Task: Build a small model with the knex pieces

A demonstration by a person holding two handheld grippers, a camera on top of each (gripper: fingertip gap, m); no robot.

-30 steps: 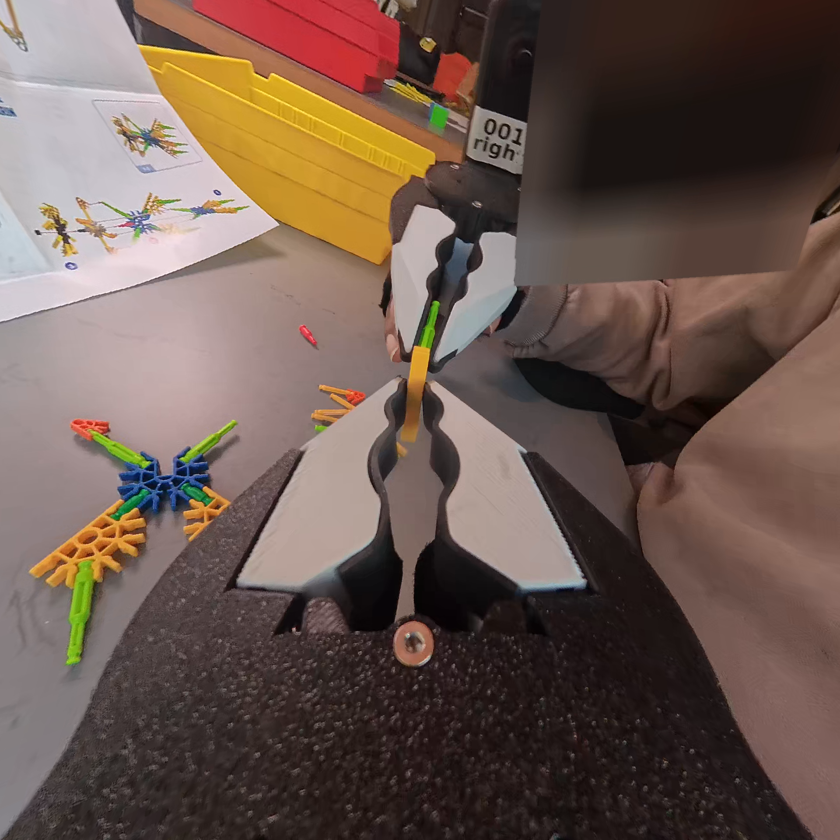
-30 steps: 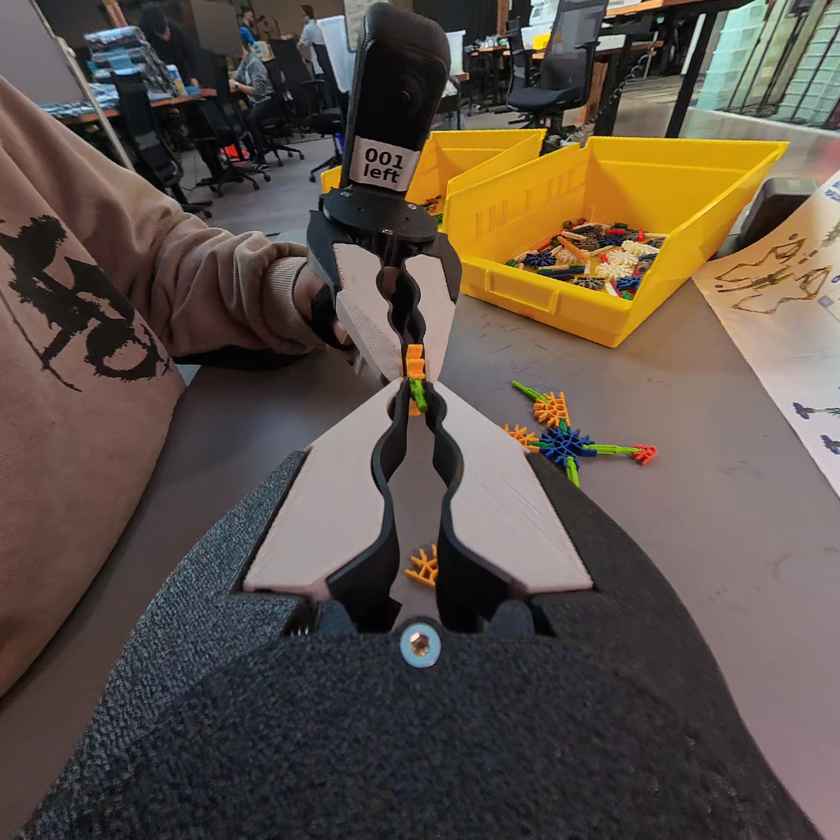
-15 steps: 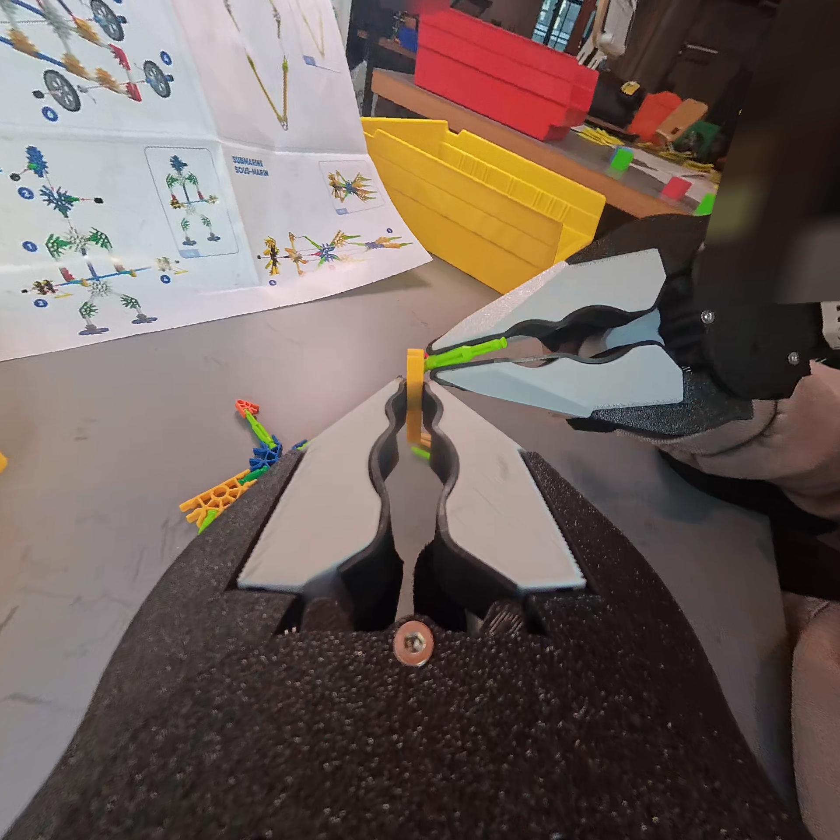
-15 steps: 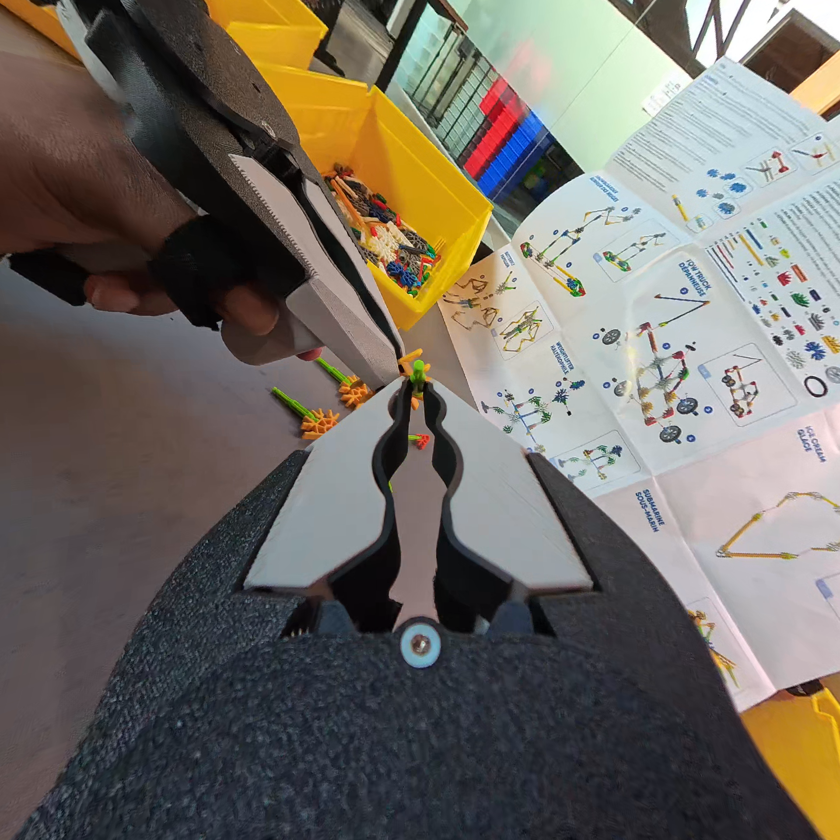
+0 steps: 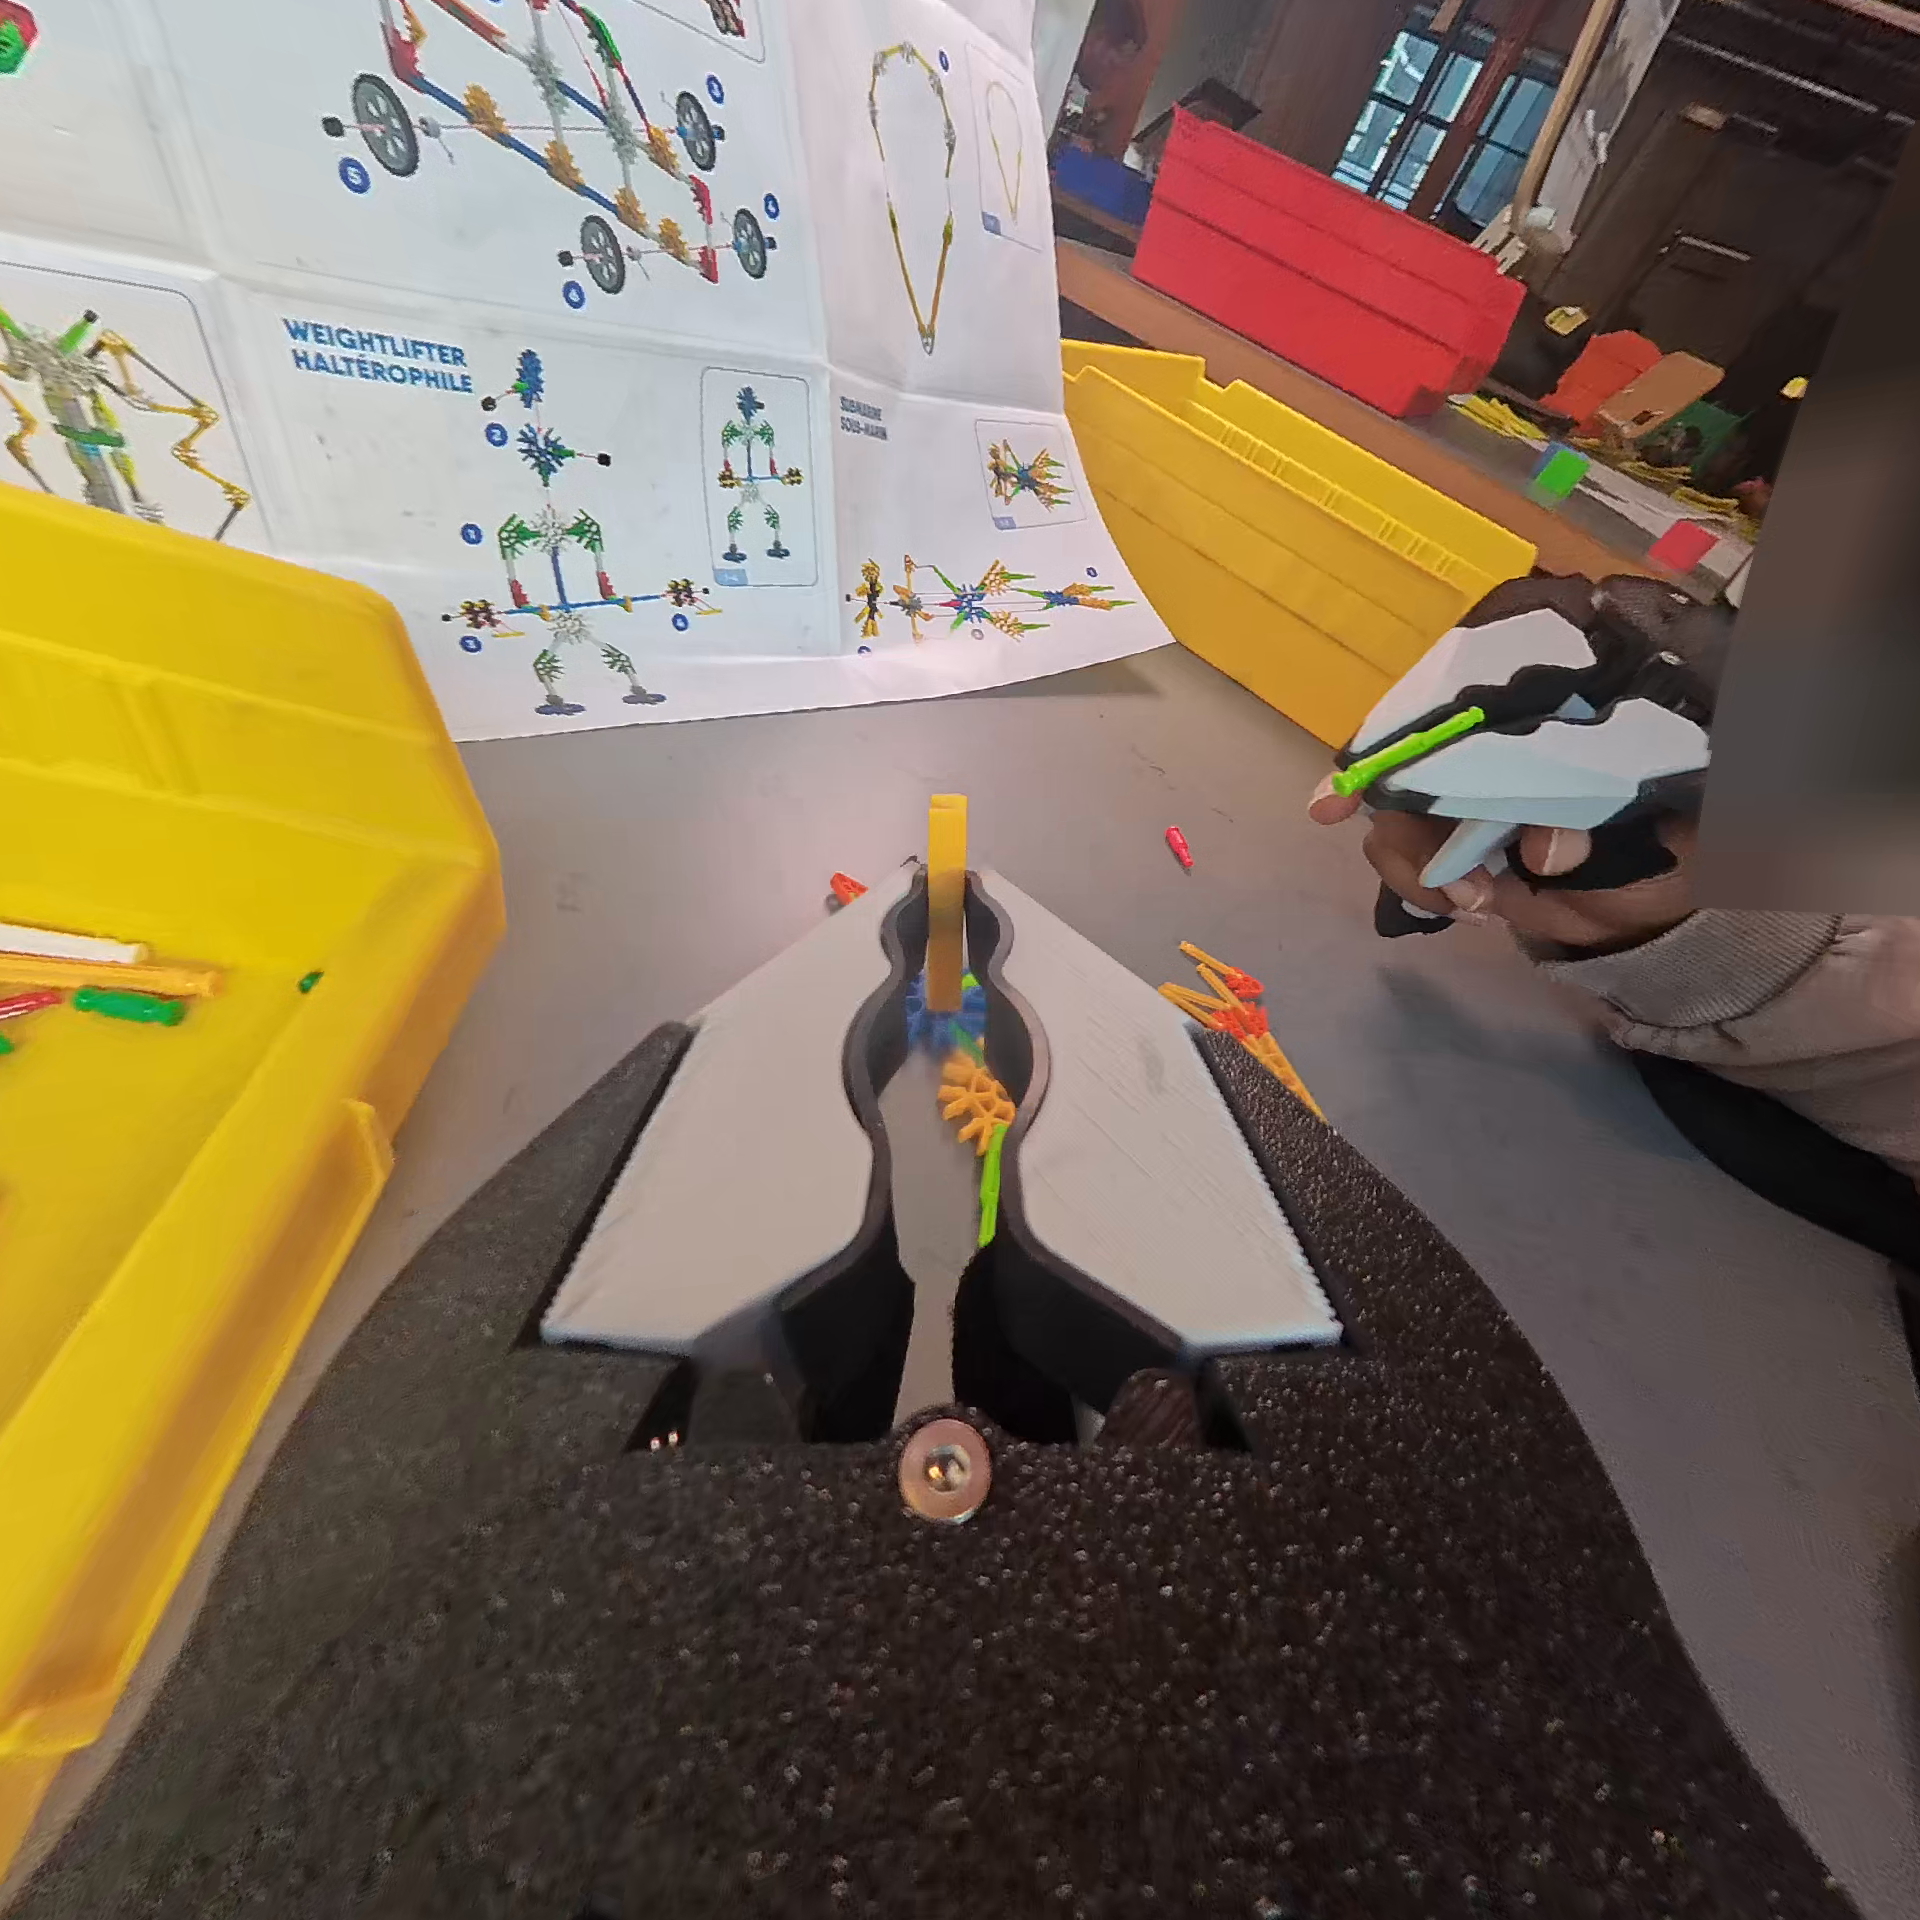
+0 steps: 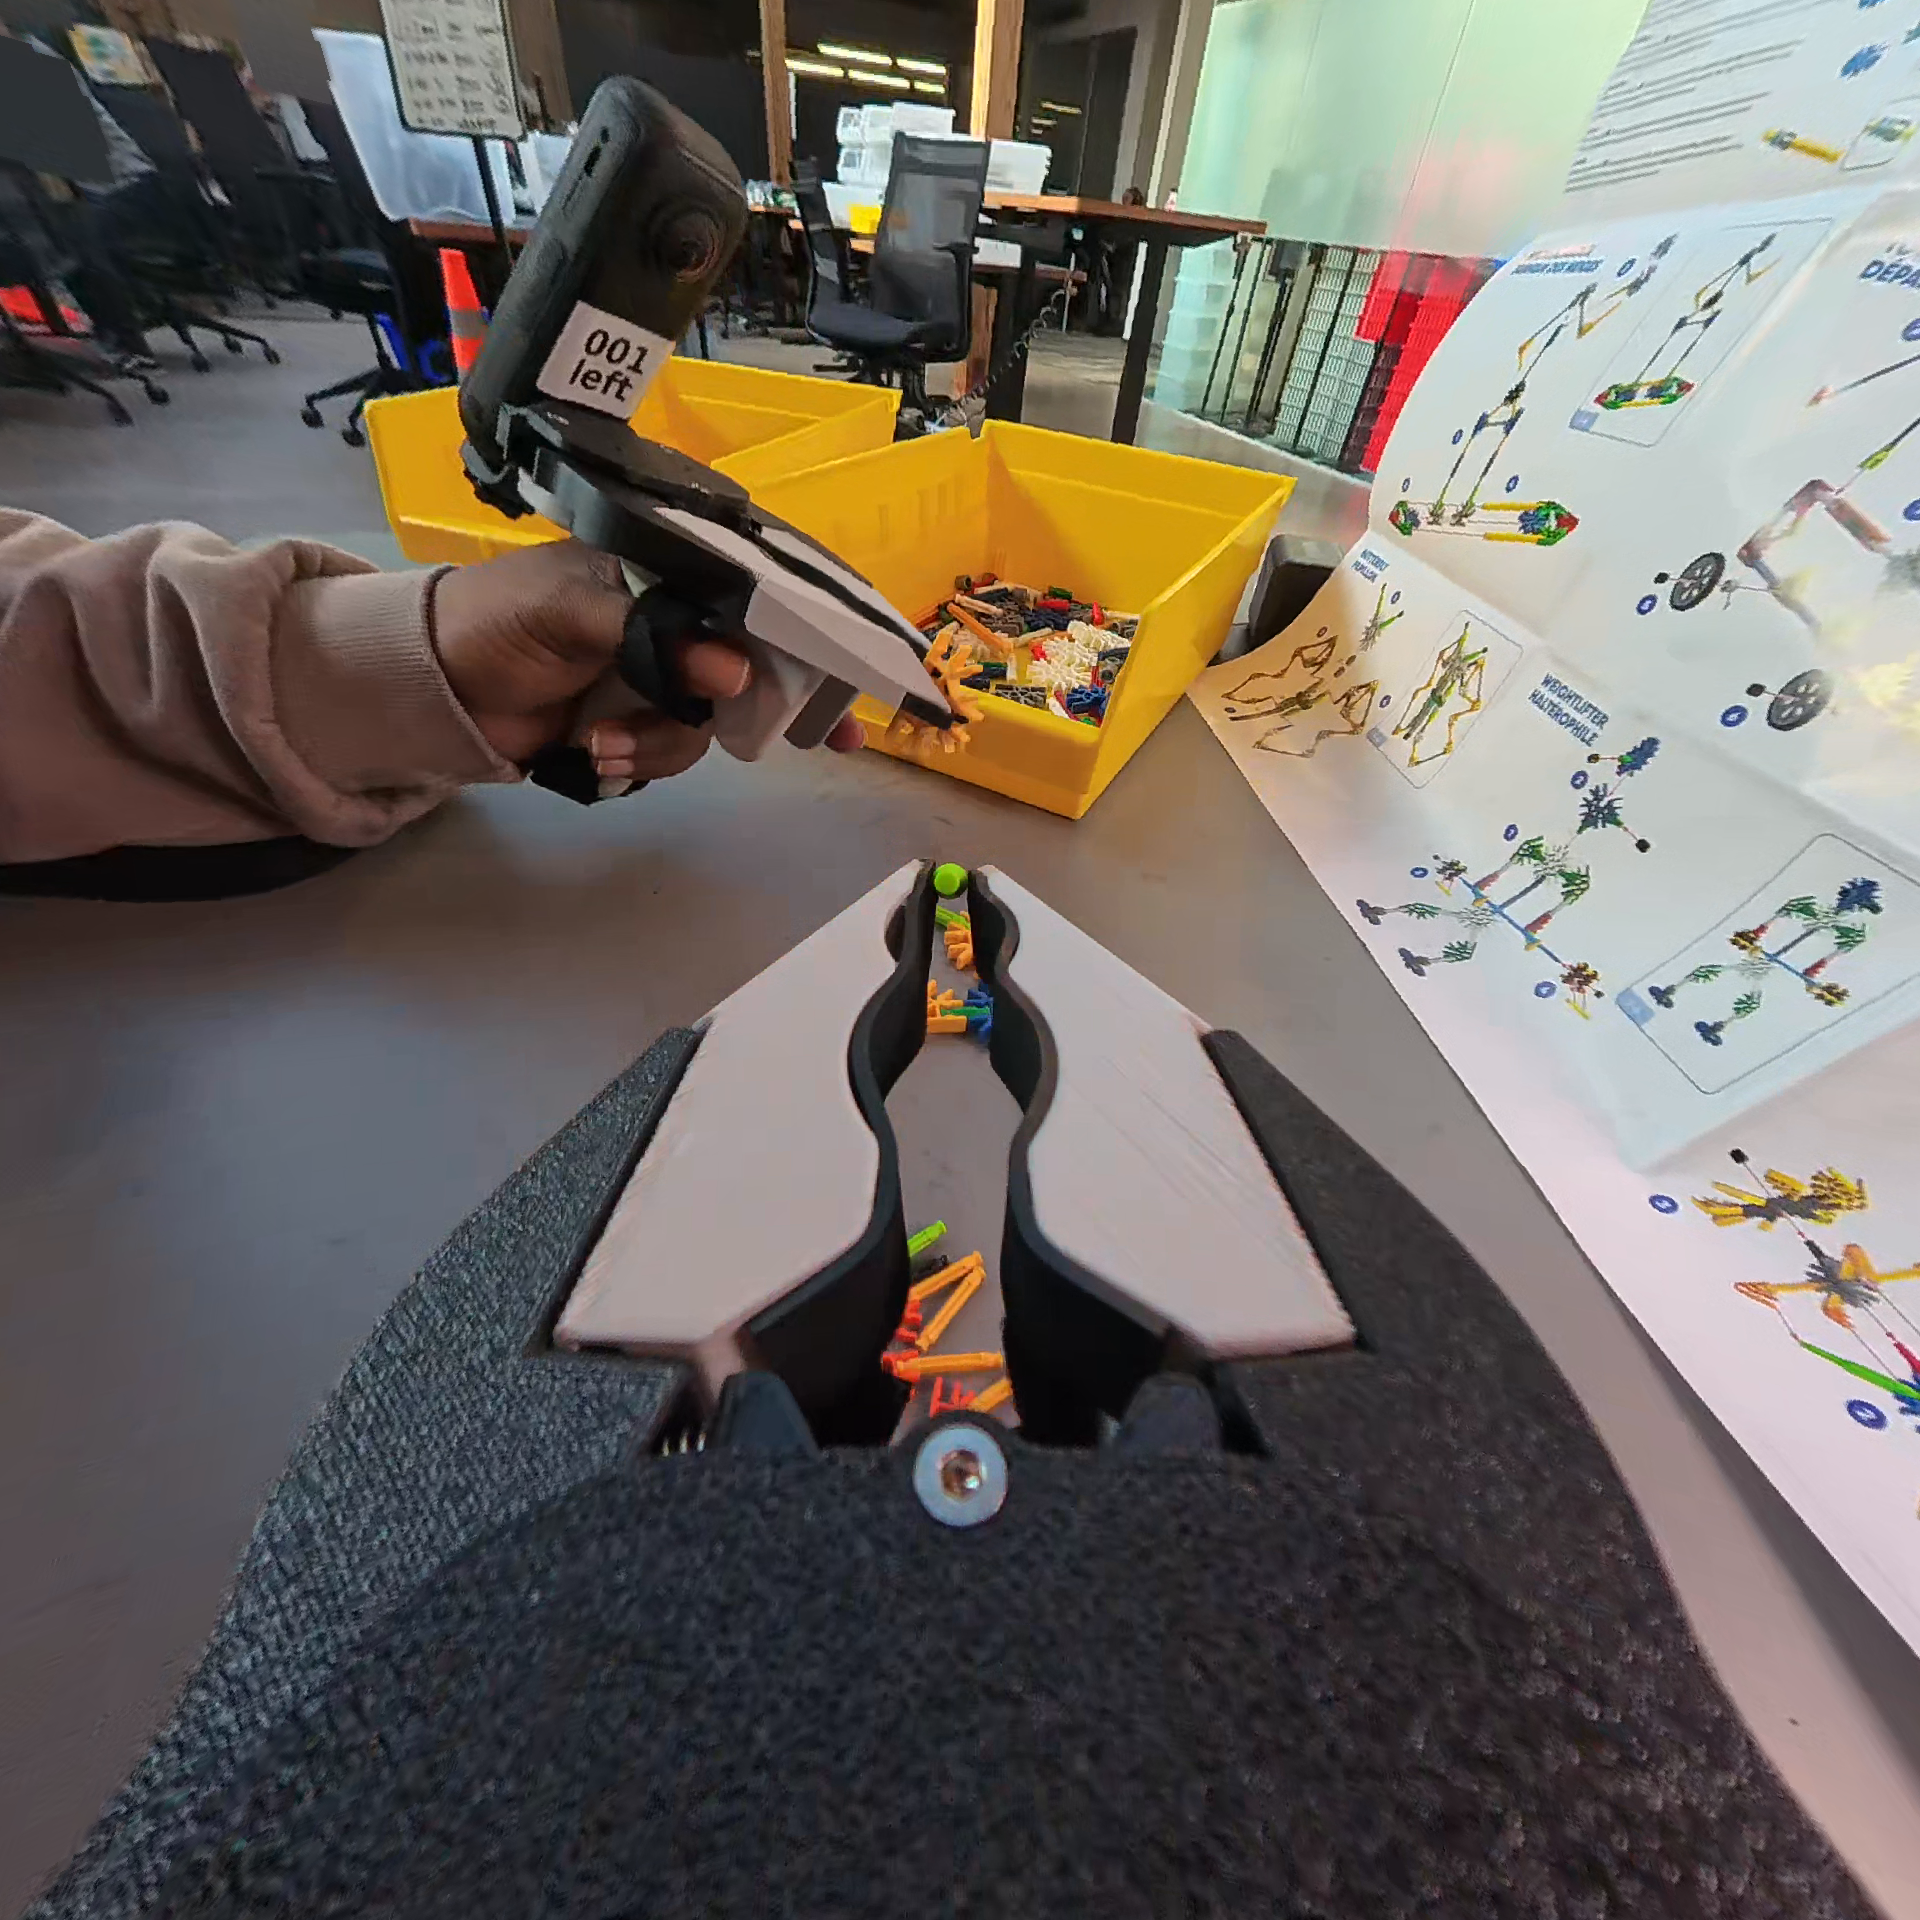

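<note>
Left tongs: closed on an orange-yellow connector piece, gripped edge-on at the tips so that its upper end stands above them; in the right wrist view its spokes splay out past the tips. The piece looks light, stiff moulded plastic, smooth-sided, so likely to twist or slip unless held across its flat faces, as here.

Right tongs: closed on a thin green rod, seen end-on between the tips; the left wrist view shows one end projecting beyond them. Judged light and slightly springy; a hold near mid-length leaves the end free. The two sets of tongs are well apart.

On the grey worktop below the left tongs lies a small assembly of blue, orange and green pieces; loose orange rods lie just beside, and a tiny red piece farther off.

Beyond: a yellow bin of mixed parts, a second yellow bin, and a propped instruction sheet.
</note>
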